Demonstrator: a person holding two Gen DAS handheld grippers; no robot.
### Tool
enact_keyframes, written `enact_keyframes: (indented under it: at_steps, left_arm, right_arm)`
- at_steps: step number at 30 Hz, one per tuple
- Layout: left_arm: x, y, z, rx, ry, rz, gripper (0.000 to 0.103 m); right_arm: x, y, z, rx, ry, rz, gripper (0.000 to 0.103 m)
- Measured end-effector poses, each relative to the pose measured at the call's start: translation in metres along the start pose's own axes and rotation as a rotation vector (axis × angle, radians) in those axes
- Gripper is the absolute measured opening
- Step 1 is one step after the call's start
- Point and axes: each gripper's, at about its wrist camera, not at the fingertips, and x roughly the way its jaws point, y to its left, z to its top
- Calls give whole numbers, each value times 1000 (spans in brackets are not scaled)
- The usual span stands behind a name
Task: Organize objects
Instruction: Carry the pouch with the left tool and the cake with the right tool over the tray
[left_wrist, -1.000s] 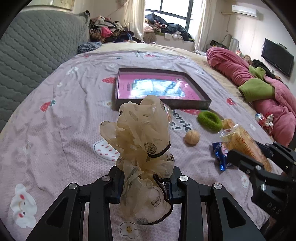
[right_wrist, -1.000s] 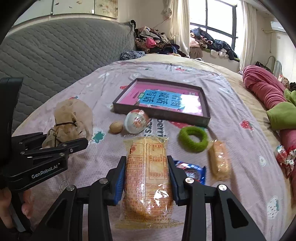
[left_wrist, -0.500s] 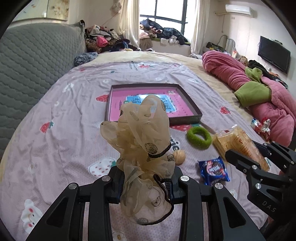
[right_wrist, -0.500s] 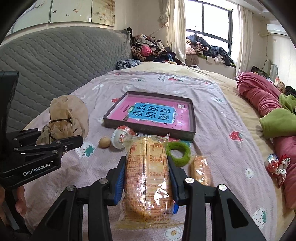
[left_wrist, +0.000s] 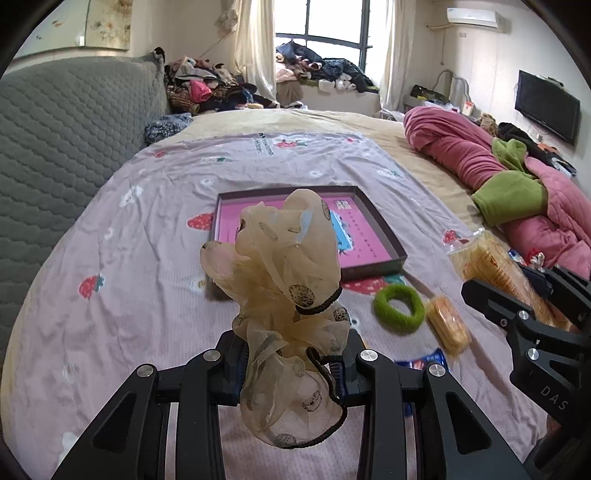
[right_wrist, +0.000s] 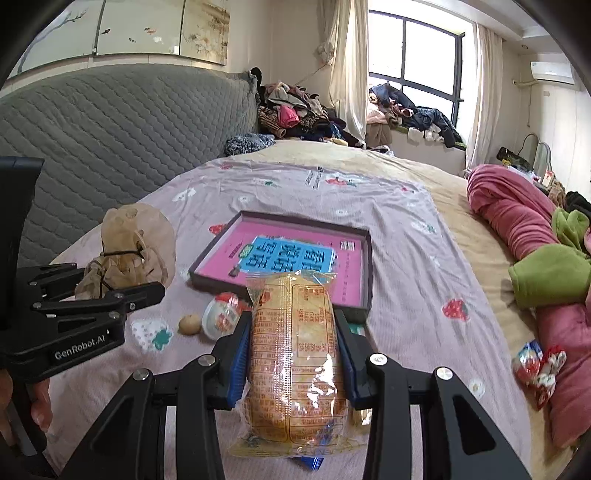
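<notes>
Above the strawberry-print bedsheet (left_wrist: 147, 258), both grippers hold items clear, likely bound for the shallow pink-lined box (right_wrist: 364, 258). The left gripper (left_wrist: 291, 363) pinches a beige gauze scrunchie (left_wrist: 288, 280), which stands upward. The right gripper (right_wrist: 293, 349) clamps a wrapped bread packet (right_wrist: 295, 354), long axis pointing toward the box.

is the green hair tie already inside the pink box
No, the green hair tie lies on the bedsheet outside the pink box, just off its near corner and beside a small yellow snack pack.
</notes>
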Motion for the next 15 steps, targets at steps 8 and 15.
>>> enact_keyframes:
  at_steps: [8,15]
  left_arm:
    - [22,0,45,31,-16,15,36]
    - [49,-3,94,45,-32,23,36]
  right_arm:
    - [22,-9,43,-5,-32,4,41]
    - [48,-20,88,-13,-60,-8,41]
